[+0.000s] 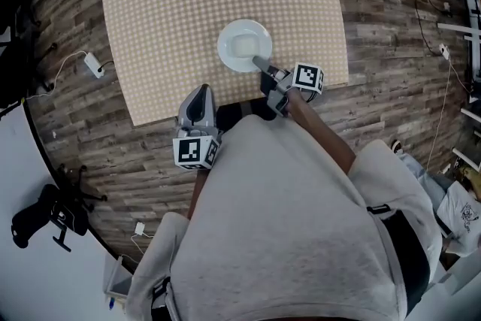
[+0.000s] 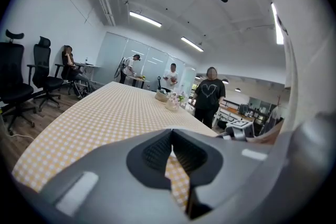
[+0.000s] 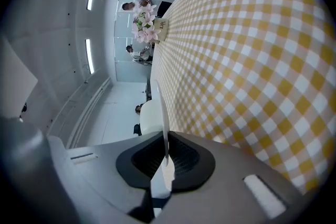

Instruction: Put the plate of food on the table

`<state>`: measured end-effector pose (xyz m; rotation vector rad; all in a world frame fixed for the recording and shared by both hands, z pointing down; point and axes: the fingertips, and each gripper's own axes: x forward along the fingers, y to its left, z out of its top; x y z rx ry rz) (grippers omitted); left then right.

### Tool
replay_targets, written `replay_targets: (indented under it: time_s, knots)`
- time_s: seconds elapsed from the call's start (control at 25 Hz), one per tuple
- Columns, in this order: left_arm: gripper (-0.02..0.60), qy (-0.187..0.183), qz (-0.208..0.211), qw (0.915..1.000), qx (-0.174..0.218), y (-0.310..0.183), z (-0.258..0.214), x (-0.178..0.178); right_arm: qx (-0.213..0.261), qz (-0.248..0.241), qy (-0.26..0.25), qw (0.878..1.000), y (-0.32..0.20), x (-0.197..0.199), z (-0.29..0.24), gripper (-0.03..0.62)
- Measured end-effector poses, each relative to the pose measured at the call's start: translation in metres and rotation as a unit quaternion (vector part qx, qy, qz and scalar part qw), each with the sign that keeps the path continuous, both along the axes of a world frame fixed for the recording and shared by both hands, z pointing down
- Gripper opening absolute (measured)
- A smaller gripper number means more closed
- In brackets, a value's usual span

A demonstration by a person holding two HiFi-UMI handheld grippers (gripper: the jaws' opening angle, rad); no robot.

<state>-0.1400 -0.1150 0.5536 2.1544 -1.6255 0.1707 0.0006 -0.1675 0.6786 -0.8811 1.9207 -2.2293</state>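
Note:
A white plate (image 1: pixel 242 43) with a pale centre lies over the near part of the table (image 1: pixel 165 11), which has a yellow checked cloth. My right gripper (image 1: pixel 264 64) is shut on the plate's near rim. In the right gripper view the rim (image 3: pixel 160 107) stands edge-on between the pads of the right gripper (image 3: pixel 167 157), close beside the cloth (image 3: pixel 252 50); whether the plate touches it I cannot tell. My left gripper (image 1: pixel 198 95) hovers at the table's front edge, left of the plate. In its own view the left gripper (image 2: pixel 172 153) is shut with nothing in it.
A vase of pink flowers (image 3: pixel 148 26) stands at the table's far end, also in the left gripper view as flowers (image 2: pixel 173 100). A person in black (image 2: pixel 209 94) stands beyond it. Office chairs (image 2: pixel 13 89) line the left. A power strip (image 1: pixel 94 65) lies on the wood floor.

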Motion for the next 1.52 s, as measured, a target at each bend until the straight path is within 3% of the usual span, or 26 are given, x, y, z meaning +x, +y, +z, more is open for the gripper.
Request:
replay_targets:
  time_s: [0.28, 0.8, 1.52]
  knots:
    - [0.009, -0.002, -0.011, 0.9999, -0.004, 0.001, 0.000, -0.009, 0.023, 0.003, -0.034, 0.999, -0.053, -0.028, 0.007, 0.018]
    - [0.009, -0.005, -0.033, 0.9994, -0.009, 0.005, -0.002, -0.022, 0.003, 0.014, -0.019, 1.000, -0.113, -0.058, 0.032, 0.021]
    - [0.009, -0.003, -0.053, 0.9986, 0.008, 0.005, -0.006, -0.033, -0.032, 0.032, 0.019, 0.999, -0.122, -0.061, 0.038, 0.023]
